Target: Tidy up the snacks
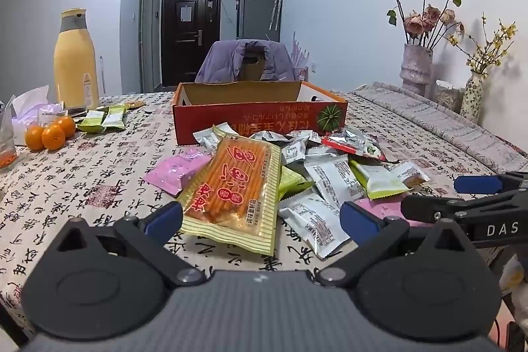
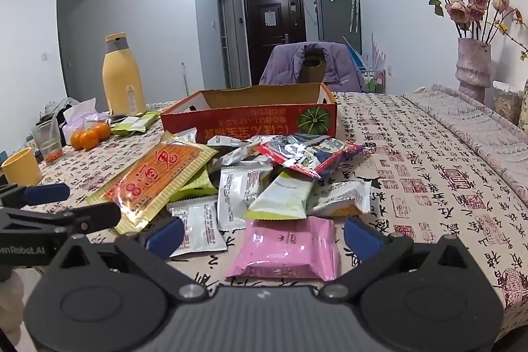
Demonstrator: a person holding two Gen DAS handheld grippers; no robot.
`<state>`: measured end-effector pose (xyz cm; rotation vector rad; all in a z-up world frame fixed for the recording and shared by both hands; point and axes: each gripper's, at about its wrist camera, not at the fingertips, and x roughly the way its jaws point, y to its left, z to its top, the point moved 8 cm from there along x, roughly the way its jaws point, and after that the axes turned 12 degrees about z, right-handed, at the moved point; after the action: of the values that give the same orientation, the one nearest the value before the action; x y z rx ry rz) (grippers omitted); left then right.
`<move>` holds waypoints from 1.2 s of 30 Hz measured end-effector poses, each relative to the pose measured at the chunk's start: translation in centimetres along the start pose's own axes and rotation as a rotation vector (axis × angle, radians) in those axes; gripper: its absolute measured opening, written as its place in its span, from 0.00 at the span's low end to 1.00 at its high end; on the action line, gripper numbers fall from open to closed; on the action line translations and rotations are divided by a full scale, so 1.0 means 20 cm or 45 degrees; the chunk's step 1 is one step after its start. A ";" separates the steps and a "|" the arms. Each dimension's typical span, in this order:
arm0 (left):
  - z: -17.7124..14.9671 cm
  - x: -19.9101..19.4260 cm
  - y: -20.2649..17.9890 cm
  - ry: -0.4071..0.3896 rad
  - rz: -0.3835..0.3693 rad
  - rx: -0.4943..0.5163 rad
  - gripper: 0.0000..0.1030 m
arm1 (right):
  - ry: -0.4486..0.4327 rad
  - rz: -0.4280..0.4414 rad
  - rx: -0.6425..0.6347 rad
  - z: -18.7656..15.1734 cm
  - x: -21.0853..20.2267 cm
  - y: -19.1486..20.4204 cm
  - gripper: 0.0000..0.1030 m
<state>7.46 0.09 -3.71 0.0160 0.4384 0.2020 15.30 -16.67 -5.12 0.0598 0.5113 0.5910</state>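
Note:
A heap of snack packets lies on the patterned tablecloth in front of a red cardboard box (image 1: 260, 117) (image 2: 250, 117) with an open top. A large orange stick-snack packet (image 1: 231, 187) (image 2: 155, 183) lies at the heap's left. My left gripper (image 1: 260, 216) stands open just above the table, its blue pads (image 1: 163, 218) on either side of that packet's near end without touching it. My right gripper (image 2: 264, 233) is open too, with a pink packet (image 2: 287, 246) lying between its pads. Silver, green and red packets (image 2: 307, 154) fill the middle. Each gripper shows at the edge of the other's view.
A yellow bottle (image 1: 74, 61), three oranges (image 1: 52, 131), green packets (image 1: 102, 119) and a yellow cup (image 2: 21, 170) stand at the left. Vases of flowers (image 1: 415, 68) line the right wall. A chair with a purple jacket (image 1: 247, 60) is behind the box.

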 end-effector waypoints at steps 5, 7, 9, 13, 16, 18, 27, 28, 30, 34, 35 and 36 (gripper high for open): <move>0.00 0.00 0.00 0.002 0.000 -0.002 1.00 | 0.001 -0.003 0.005 0.00 0.00 0.00 1.00; -0.01 0.00 0.00 0.003 -0.009 -0.003 1.00 | 0.003 -0.004 0.006 0.00 0.00 0.00 1.00; -0.01 0.00 0.00 0.004 -0.008 -0.003 1.00 | 0.007 -0.005 0.008 -0.01 0.00 -0.01 1.00; -0.01 0.00 -0.01 0.005 -0.009 -0.003 1.00 | 0.009 -0.005 0.009 0.00 0.00 -0.01 1.00; -0.01 0.00 -0.01 0.004 -0.014 -0.004 1.00 | 0.008 -0.005 0.009 0.00 0.00 -0.01 1.00; -0.01 0.00 -0.01 0.004 -0.016 -0.004 1.00 | 0.009 -0.006 0.009 0.00 0.00 -0.01 1.00; 0.00 -0.02 -0.01 -0.001 -0.025 -0.009 1.00 | 0.009 -0.003 0.003 0.00 0.00 0.00 1.00; 0.00 -0.02 -0.01 -0.002 -0.025 -0.009 1.00 | 0.008 -0.003 0.003 0.00 0.00 0.00 1.00; 0.00 -0.02 -0.01 -0.002 -0.024 -0.009 1.00 | 0.009 -0.003 0.003 0.00 0.00 0.00 1.00; 0.00 -0.02 0.00 -0.005 -0.023 -0.011 1.00 | 0.008 -0.003 0.003 0.00 0.00 0.00 1.00; 0.00 -0.02 0.00 -0.005 -0.022 -0.011 1.00 | 0.008 -0.003 0.002 0.00 0.00 0.00 1.00; 0.00 -0.02 0.00 -0.005 -0.022 -0.010 1.00 | 0.008 -0.003 0.003 0.00 0.00 0.00 1.00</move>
<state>7.16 -0.05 -3.51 0.0047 0.4335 0.1871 15.38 -16.63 -5.16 0.0591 0.5182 0.5883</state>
